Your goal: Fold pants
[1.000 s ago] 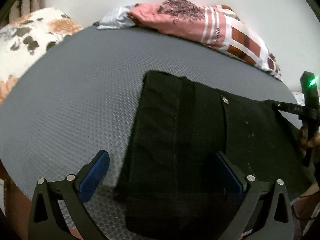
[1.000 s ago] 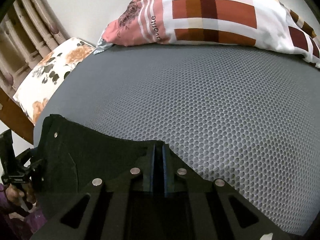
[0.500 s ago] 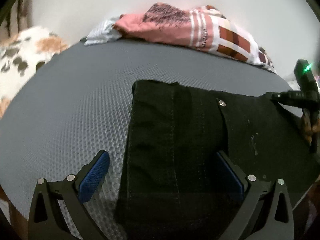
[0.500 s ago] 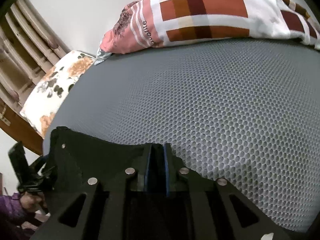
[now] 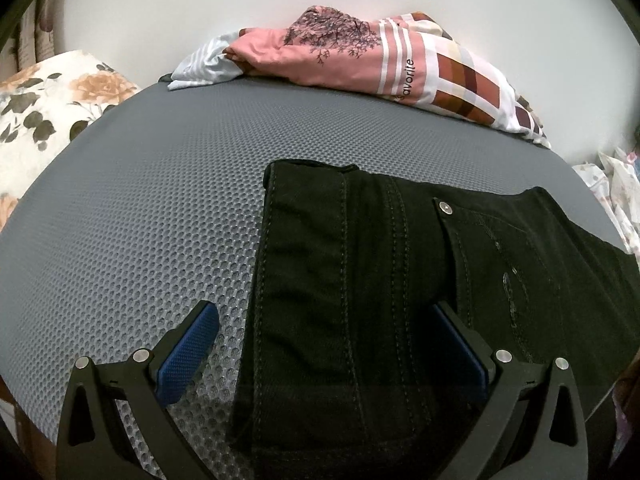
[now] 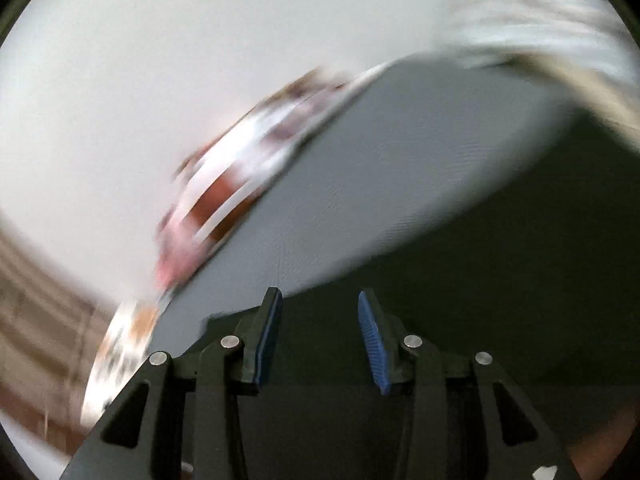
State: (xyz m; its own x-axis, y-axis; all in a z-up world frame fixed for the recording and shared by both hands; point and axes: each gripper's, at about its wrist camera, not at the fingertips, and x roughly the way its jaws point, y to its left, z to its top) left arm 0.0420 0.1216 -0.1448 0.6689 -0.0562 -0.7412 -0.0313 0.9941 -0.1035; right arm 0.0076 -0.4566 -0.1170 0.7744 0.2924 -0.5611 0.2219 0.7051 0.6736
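On the grey, honeycomb-textured mattress lie the folded black denim pants, spread flat toward the near right part of the surface, with a silver rivet showing at a pocket corner and rows of stitching running along the seams. Their left edge is straight and the fabric reaches down to the near edge of the mattress, out of the bottom of the left wrist view.

The left gripper hangs over the pants with its jaws spread wide. One blue-padded finger stands over bare mattress just left of the pants' edge, the other over the dark cloth; nothing is pinched between them, and whether the tips touch the surface cannot be told.

The right gripper appears in a heavily blurred, tilted view. Its jaws are opening, partly apart, and the blue pads press on nothing; dark fabric, apparently the pants, lies beyond and beneath them.

Against the pale wall at the far side of the mattress sits a pink, white and brown checked pillow printed with lettering, with a light striped cloth beside it. At the far left rests a cream cushion with a brown floral print.
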